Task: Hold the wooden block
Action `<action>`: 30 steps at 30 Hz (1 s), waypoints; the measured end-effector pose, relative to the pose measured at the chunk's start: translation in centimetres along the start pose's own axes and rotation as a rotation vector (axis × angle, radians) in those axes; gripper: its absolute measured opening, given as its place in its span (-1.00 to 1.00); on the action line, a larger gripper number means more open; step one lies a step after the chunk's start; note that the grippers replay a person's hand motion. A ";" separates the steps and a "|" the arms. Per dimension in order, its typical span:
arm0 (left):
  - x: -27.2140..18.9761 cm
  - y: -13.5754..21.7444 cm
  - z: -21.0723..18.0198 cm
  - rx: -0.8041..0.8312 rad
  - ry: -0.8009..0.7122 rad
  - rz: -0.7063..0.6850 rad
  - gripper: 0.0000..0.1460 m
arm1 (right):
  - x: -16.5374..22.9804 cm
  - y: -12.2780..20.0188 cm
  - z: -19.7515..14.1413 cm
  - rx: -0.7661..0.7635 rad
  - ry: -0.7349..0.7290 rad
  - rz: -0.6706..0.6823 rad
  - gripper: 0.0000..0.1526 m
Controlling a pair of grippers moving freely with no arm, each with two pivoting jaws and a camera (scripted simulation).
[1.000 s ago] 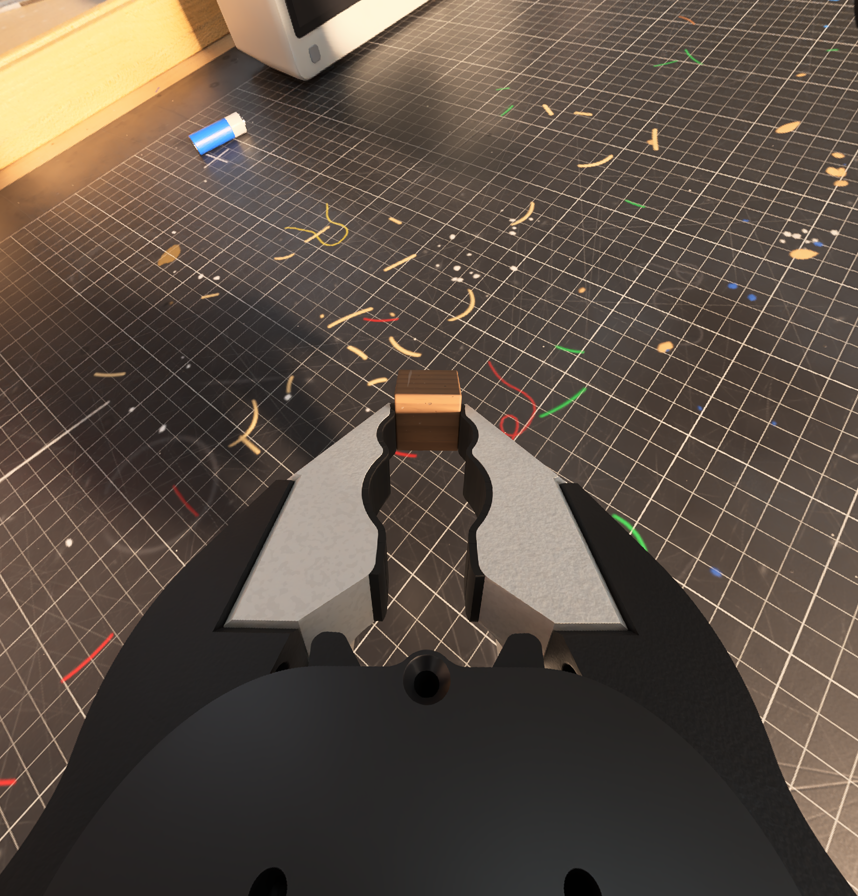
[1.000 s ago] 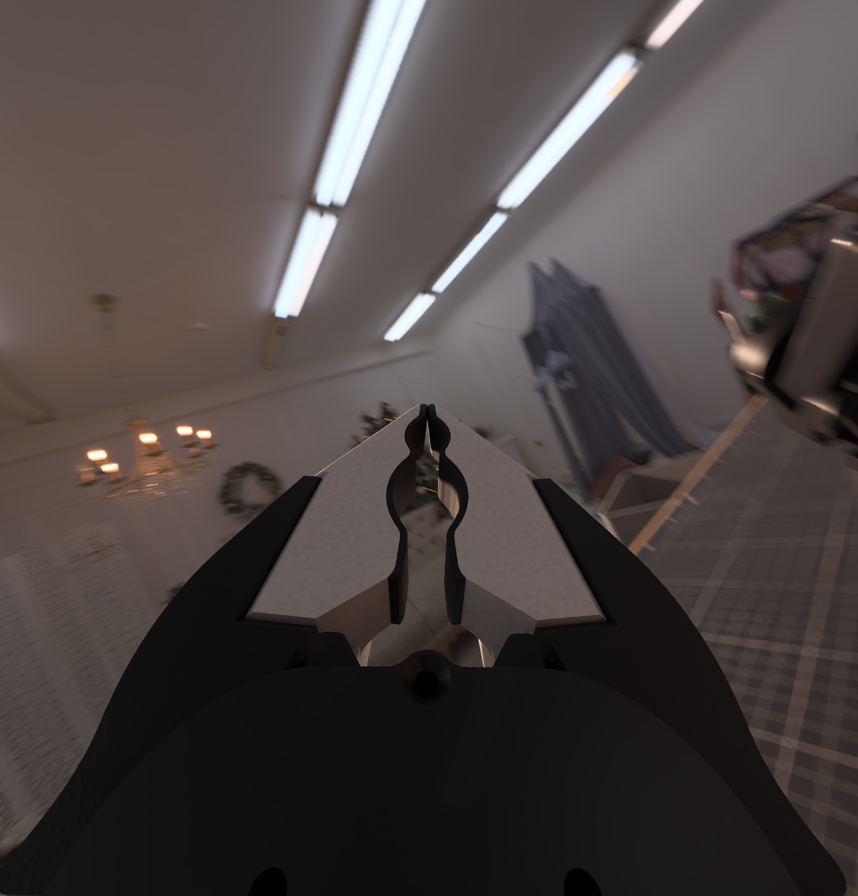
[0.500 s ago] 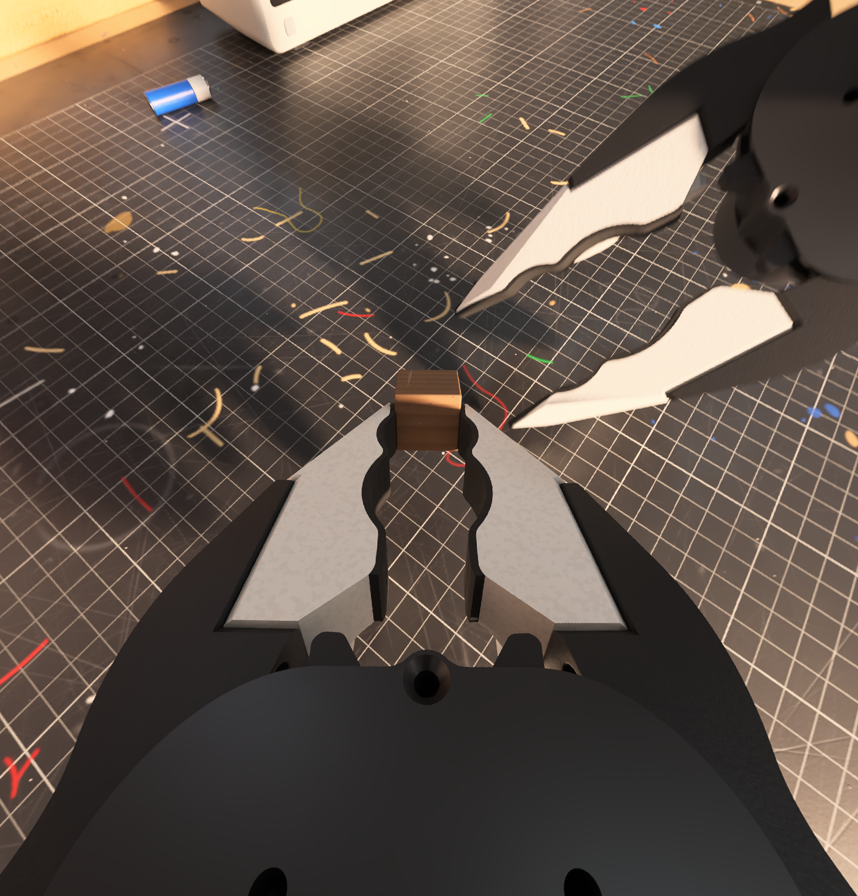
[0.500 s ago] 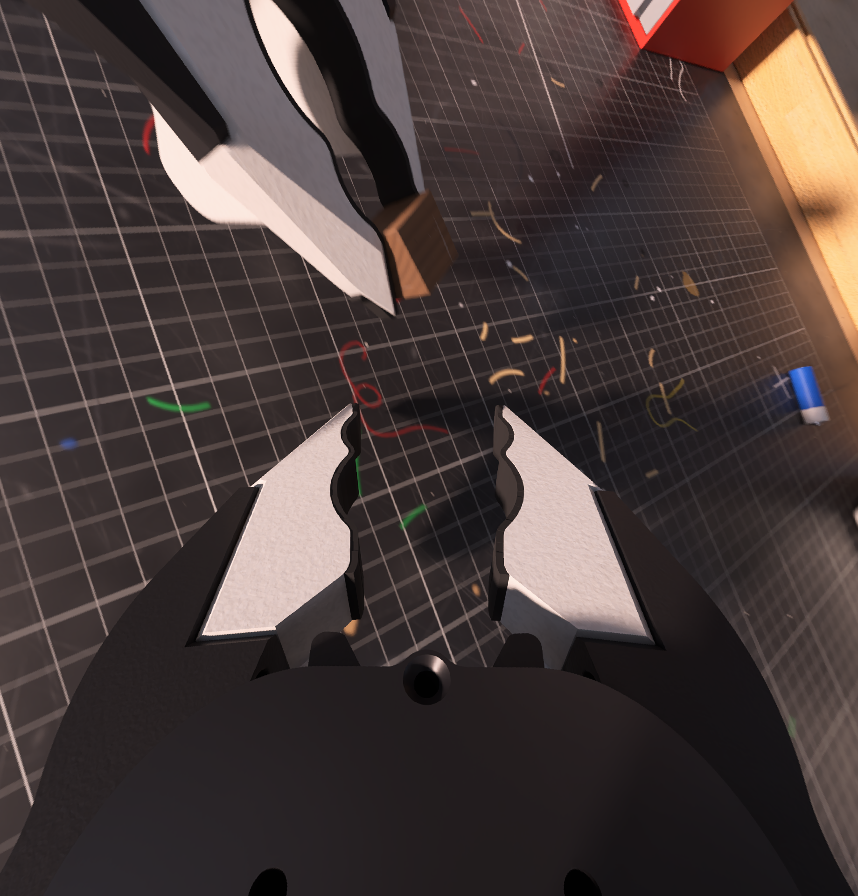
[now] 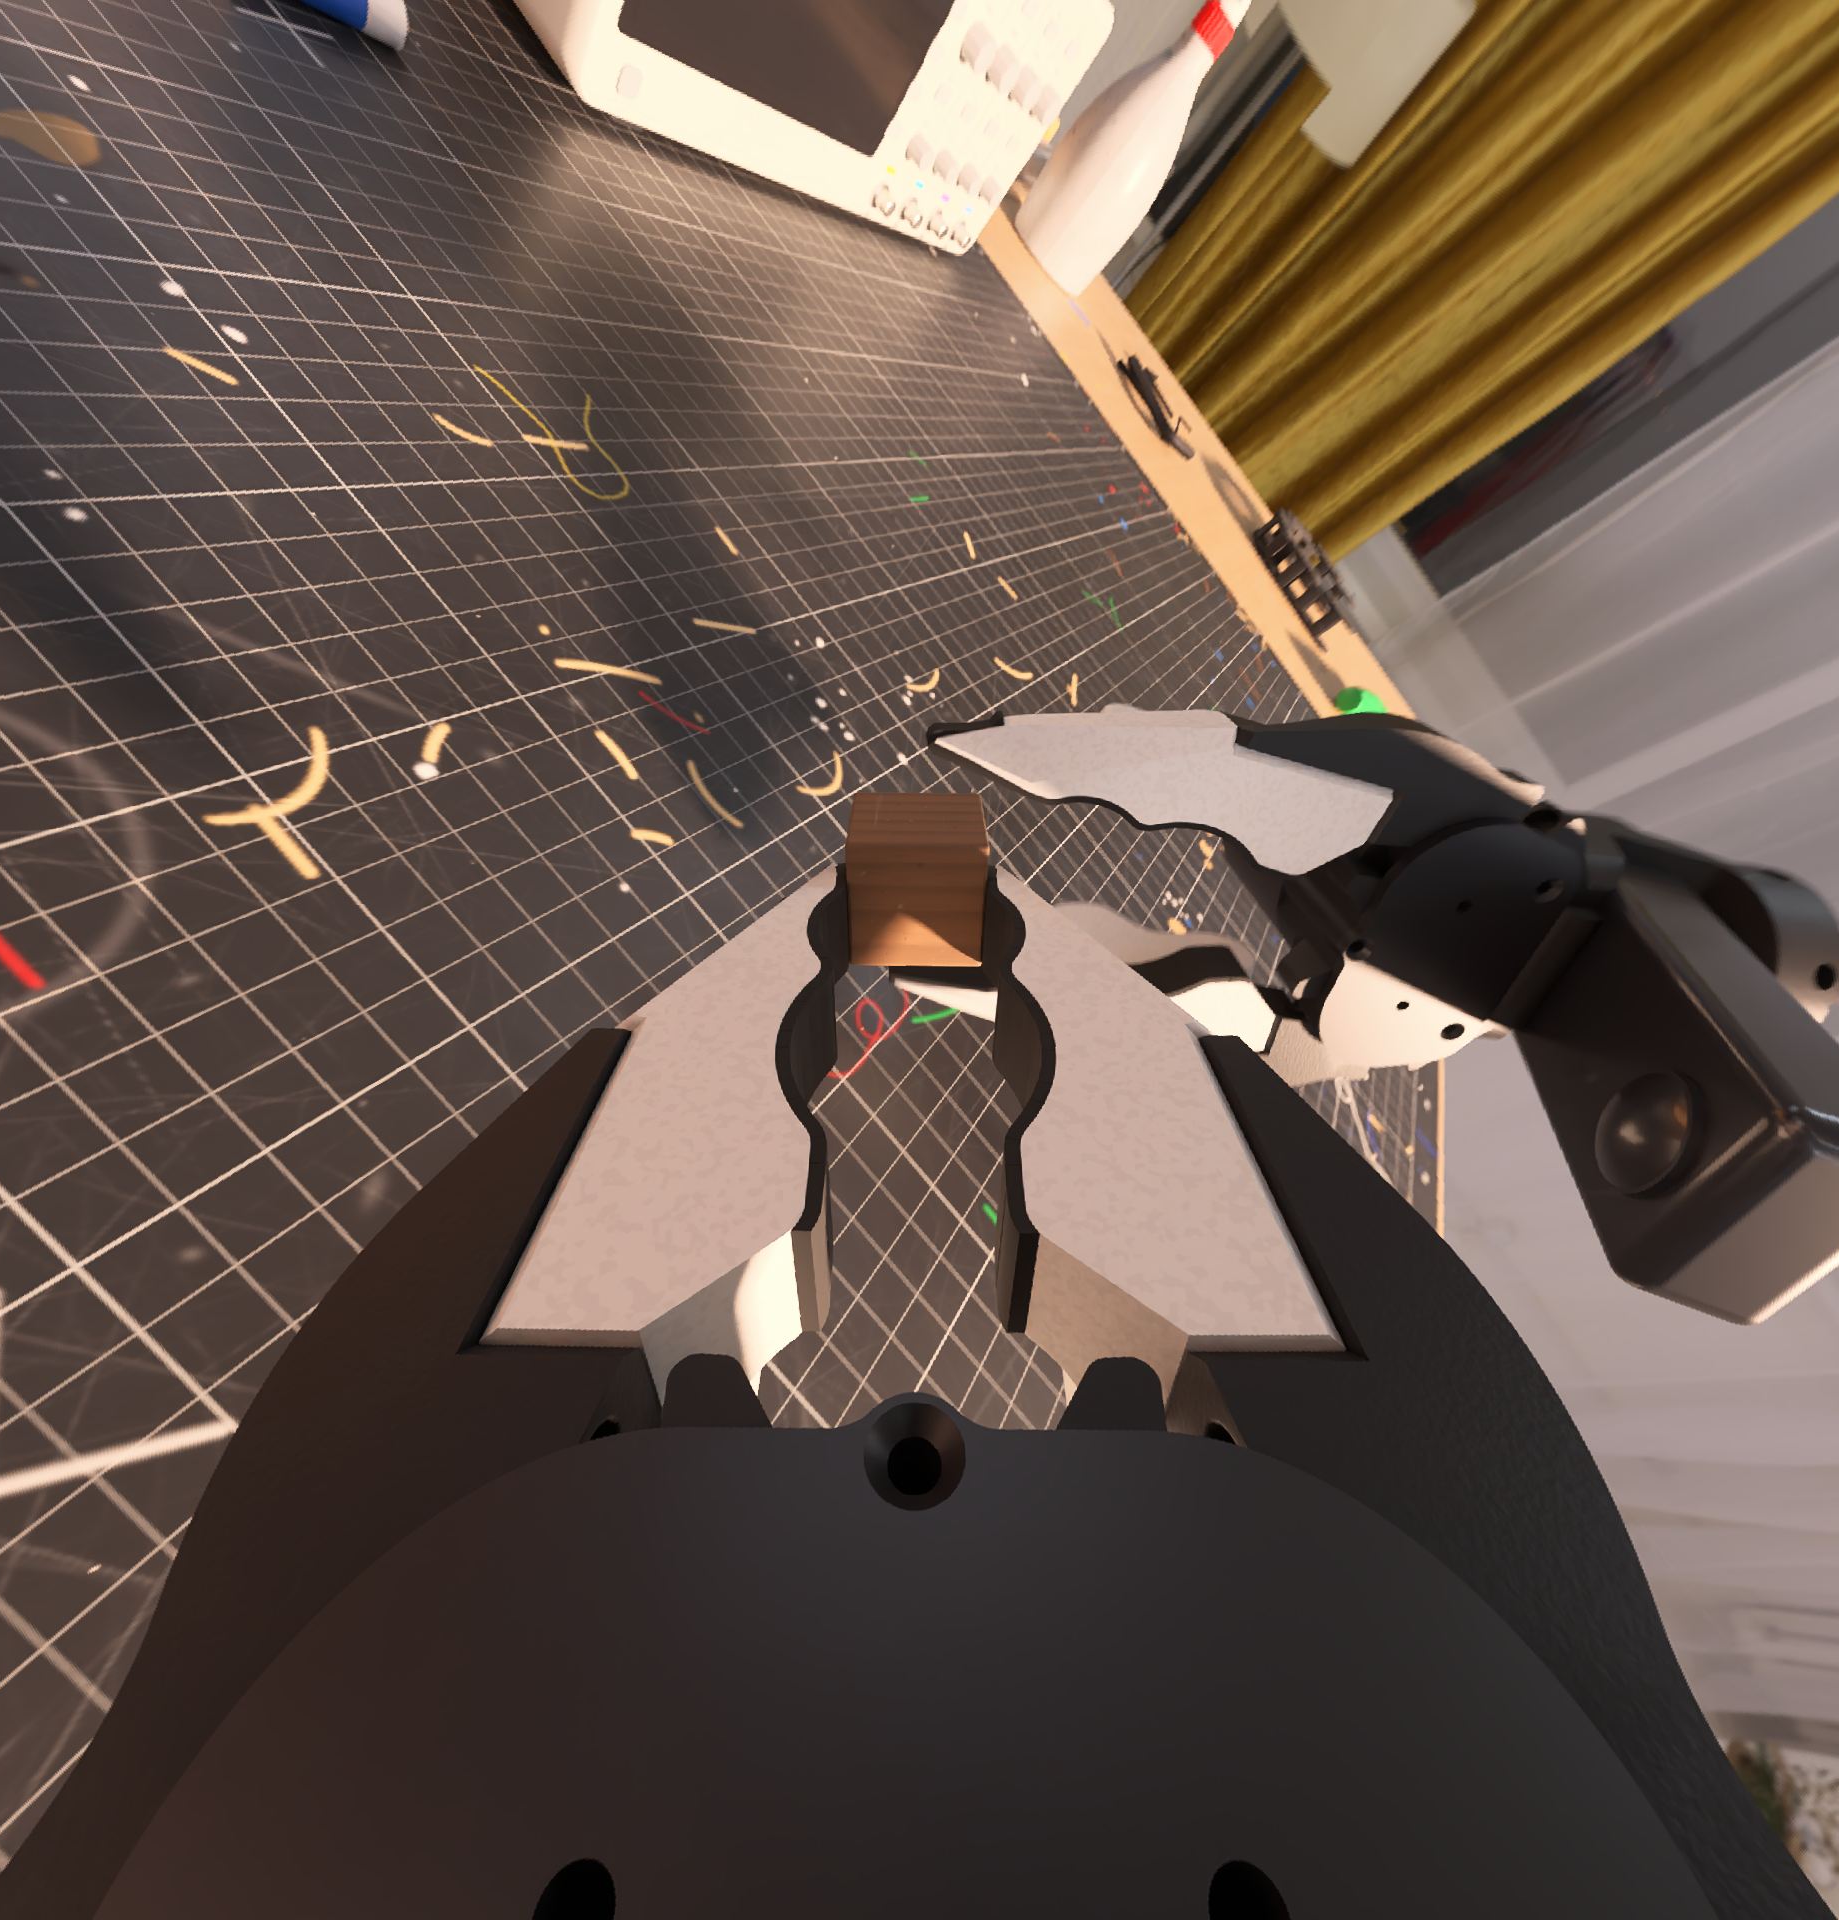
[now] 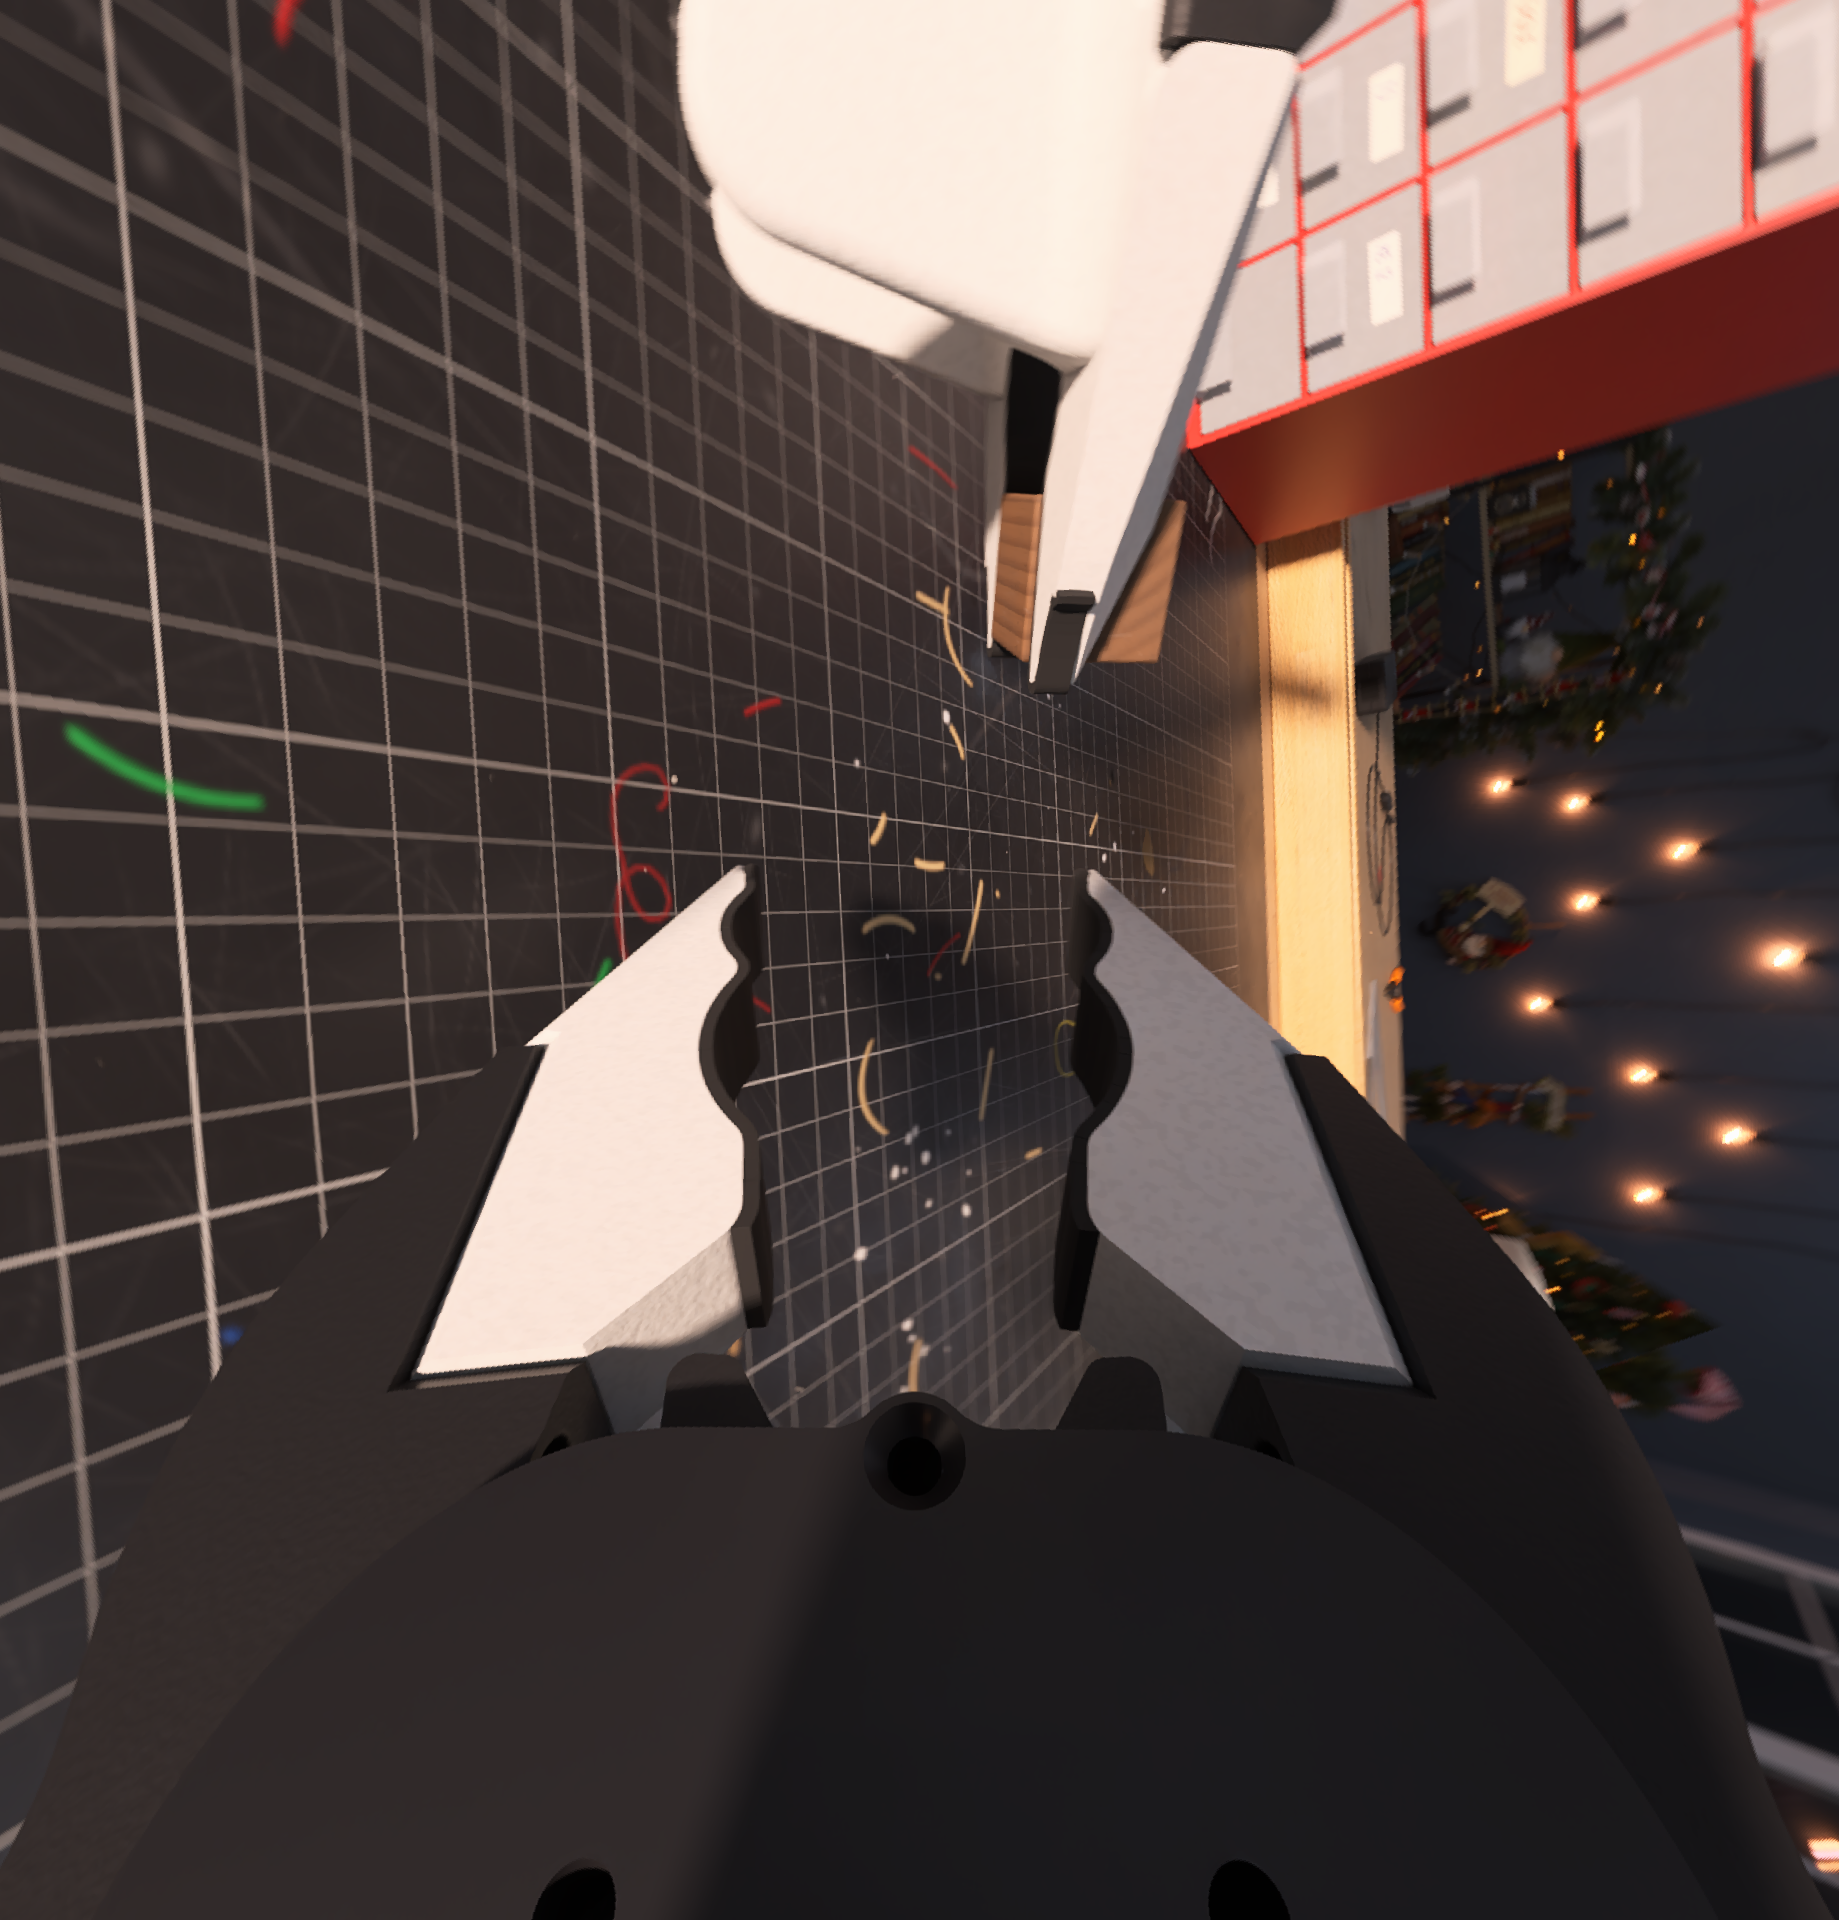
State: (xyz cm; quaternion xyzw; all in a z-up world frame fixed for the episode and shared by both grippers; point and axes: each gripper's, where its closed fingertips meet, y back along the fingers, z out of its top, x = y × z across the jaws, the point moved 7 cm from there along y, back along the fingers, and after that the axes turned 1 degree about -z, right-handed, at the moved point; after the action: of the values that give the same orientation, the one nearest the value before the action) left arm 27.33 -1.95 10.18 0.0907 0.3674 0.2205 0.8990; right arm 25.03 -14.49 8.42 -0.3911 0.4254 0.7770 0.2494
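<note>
The wooden block (image 5: 915, 883) is a small brown cube, pinched between the fingertips of my left gripper (image 5: 917, 920), which is shut on it above the dark mat. My right gripper (image 6: 915, 883) is open and empty. In the right wrist view the block (image 6: 1138, 592) sits ahead of and above its fingertips, half hidden by a left finger (image 6: 1133, 416). In the left wrist view the right gripper's upper finger (image 5: 1185, 779) reaches in from the right just behind the block. Its lower finger (image 5: 1216, 1003) passes behind my left finger.
A dark grid cutting mat (image 5: 375, 520) strewn with coloured scraps covers the bench. A white instrument (image 5: 790, 83) and a white bottle (image 5: 1112, 156) stand at the far edge by a yellow curtain (image 5: 1517, 260). A red drawer cabinet (image 6: 1569, 208) stands beyond the wooden bench edge (image 6: 1310, 779).
My right gripper swung down from facing the ceiling, opened, and came in close beside the block. My left gripper has turned and tilted while keeping its hold on the block.
</note>
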 end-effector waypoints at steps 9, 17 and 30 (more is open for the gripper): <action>0.4 0.0 -0.5 0.061 -0.083 0.063 -0.67 | 1.4 -1.2 1.0 0.087 0.242 0.097 -0.30; 0.5 0.2 -0.5 0.038 -0.109 0.074 -0.67 | 1.3 -1.5 1.5 0.133 0.222 0.185 -0.43; 1.0 1.3 0.2 -0.063 -0.022 -0.015 -0.67 | -0.3 -1.2 2.5 0.100 0.115 0.226 -0.31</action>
State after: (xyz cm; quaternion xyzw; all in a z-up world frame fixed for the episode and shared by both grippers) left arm 27.68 -0.33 10.09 0.0621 0.3512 0.2241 0.9069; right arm 25.08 -11.75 8.97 -0.3716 0.5186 0.7543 0.1550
